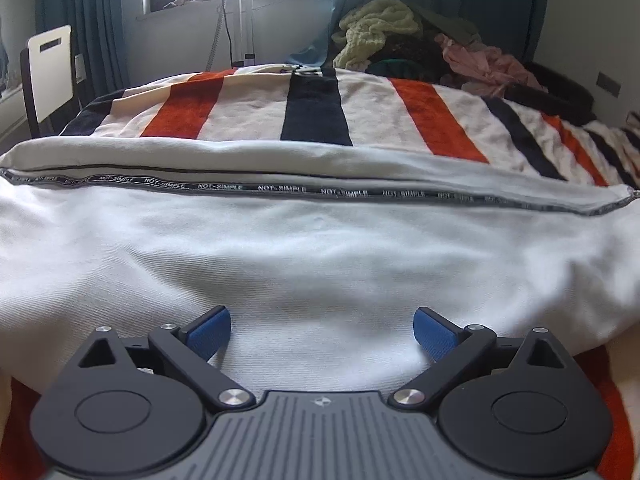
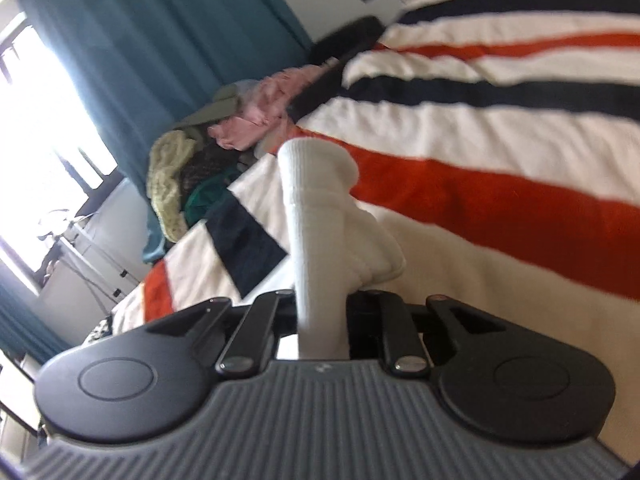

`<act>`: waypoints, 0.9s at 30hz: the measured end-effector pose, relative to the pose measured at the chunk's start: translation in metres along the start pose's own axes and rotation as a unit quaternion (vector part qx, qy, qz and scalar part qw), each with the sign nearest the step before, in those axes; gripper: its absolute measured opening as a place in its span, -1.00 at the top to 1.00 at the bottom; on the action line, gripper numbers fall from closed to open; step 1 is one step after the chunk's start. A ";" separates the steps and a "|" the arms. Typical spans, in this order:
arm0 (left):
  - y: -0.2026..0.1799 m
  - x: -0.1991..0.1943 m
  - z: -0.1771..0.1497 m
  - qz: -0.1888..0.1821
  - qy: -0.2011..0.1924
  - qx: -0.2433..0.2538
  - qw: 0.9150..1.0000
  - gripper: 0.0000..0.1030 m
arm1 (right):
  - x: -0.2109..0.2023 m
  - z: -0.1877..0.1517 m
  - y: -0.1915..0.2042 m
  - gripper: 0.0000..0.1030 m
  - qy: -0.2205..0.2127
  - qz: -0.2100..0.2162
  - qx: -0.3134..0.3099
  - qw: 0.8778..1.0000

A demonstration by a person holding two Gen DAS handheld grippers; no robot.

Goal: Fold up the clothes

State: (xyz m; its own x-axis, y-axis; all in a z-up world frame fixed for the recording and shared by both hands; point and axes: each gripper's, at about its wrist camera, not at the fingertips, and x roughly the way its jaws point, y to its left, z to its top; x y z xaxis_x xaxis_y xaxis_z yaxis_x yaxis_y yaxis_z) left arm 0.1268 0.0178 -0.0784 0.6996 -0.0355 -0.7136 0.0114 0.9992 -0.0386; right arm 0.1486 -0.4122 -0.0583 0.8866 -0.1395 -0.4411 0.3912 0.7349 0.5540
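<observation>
A white garment (image 1: 320, 248) lies spread across the striped bed cover, with a black tape printed "NOT-SIMPLE" (image 1: 280, 188) running along its seam. My left gripper (image 1: 322, 330) hovers low over the near part of this cloth, open, its blue pads (image 1: 210, 330) wide apart and holding nothing. In the right wrist view, my right gripper (image 2: 320, 312) is shut on a bunched white ribbed piece of the garment (image 2: 320, 208), which rises out from between the fingers. The fingertips themselves are hidden by the cloth.
The bed cover (image 1: 312, 108) has orange, navy and cream stripes. A heap of other clothes (image 1: 420, 44), yellow-green, pink and dark, sits at the far right by teal curtains. A white chair (image 1: 50, 68) stands at the left, and a metal stand (image 1: 240, 20) under the window.
</observation>
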 end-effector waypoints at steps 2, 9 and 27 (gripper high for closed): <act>0.011 -0.008 0.006 -0.001 -0.008 -0.028 1.000 -0.92 | -0.013 0.004 0.022 0.71 -0.014 0.011 -0.015 1.000; 0.069 -0.045 0.033 0.030 -0.061 -0.127 0.990 -0.92 | -0.069 -0.013 0.139 0.71 -0.074 0.072 -0.141 0.985; 0.151 -0.079 0.030 0.058 -0.093 -0.232 0.967 -0.92 | -0.070 -0.286 0.263 0.56 0.116 0.197 -0.462 0.857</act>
State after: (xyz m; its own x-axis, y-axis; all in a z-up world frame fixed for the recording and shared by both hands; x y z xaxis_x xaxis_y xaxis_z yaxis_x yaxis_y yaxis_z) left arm 0.0946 0.1720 -0.0070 0.7941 0.1235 -0.5951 -0.3660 0.8788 -0.3061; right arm 0.1190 -0.0198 -0.0835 0.7909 0.2963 -0.5355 -0.3832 0.9220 -0.0558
